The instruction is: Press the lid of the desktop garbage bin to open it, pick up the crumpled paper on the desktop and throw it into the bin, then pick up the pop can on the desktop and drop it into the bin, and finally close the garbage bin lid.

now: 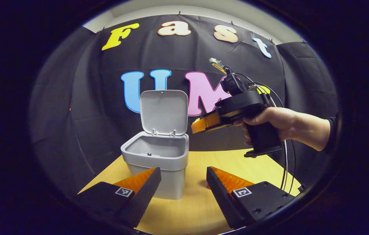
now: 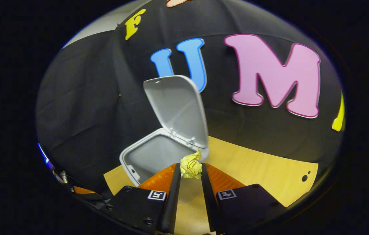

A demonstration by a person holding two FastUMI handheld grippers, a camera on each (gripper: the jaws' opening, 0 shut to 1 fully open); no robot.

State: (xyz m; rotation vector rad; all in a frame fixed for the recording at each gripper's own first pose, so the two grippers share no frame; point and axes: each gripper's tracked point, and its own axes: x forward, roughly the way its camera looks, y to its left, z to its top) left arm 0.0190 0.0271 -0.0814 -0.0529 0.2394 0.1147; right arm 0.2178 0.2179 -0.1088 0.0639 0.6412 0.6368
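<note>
Where black cloth backs the yellow wooden table (image 1: 200, 202): grey bin (image 1: 158, 163) standing, lid (image 1: 164, 112) upright; yellow crumpled paper (image 2: 191, 166) pinched in right gripper (image 2: 190, 176) above bin rim; left gripper (image 1: 183, 178) spread wide.

Bin (image 1: 156, 156) mouth clear; upright lid (image 1: 164, 112) blocks rear.

Both views are showing strong fisheye bending w/ straight edges curving near the rims. Light is coming from overhead, even and fairly dim; the pale yellow wooden counter (image 1: 200, 205) is glowing brightest, no harsh glare. The grey plastic bin w/ raised lid (image 1: 158, 153) is casting a soft shadow at its base. Focus is holding sharp in the centre and softening toward the edges. In the right gripper view the crumpled yellow paper ball (image 2: 191, 166) is looking slightly soft.
</note>
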